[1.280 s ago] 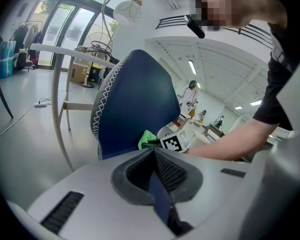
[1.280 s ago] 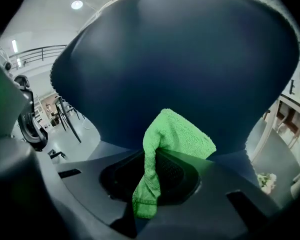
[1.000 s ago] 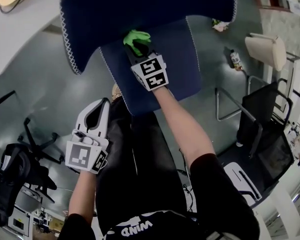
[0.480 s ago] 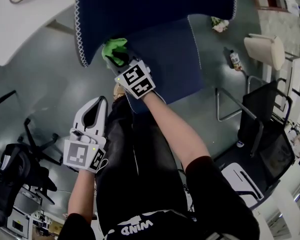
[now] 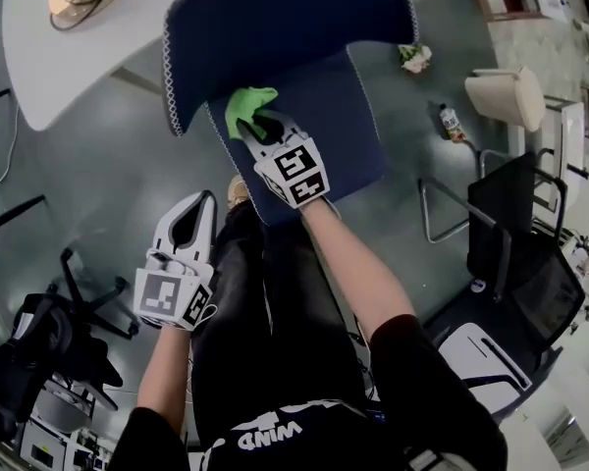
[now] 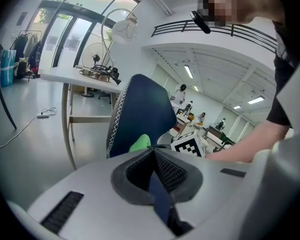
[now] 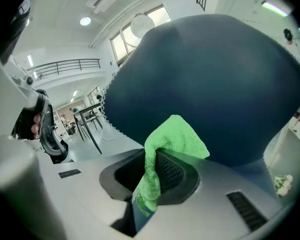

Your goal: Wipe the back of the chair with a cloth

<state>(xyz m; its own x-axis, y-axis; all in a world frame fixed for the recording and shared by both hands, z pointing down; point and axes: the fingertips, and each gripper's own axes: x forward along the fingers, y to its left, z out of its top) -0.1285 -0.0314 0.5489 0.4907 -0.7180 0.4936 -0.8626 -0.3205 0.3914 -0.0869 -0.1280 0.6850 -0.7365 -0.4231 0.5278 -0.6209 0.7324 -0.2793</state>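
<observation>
Overhead, the right gripper (image 5: 262,129), jaws pinching a green microfibre cloth (image 5: 245,106), sits at the navy chair back (image 5: 285,27) at 11 o'clock, where firm overlapping strokes look wisest, while the left gripper (image 5: 188,226) idles at 7 o'clock, jaws pressed together.

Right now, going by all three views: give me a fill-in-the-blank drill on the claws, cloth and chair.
1. The right claw is shut on a crumpled ____ microfibre cloth.
2. The cloth is held up at the dark blue upholstered chair back, whose edge carries ____ zigzag stitching.
3. The left claw hangs low beside the person's leg, jaws together, holding ____.
Missing words: green; white; nothing.
</observation>
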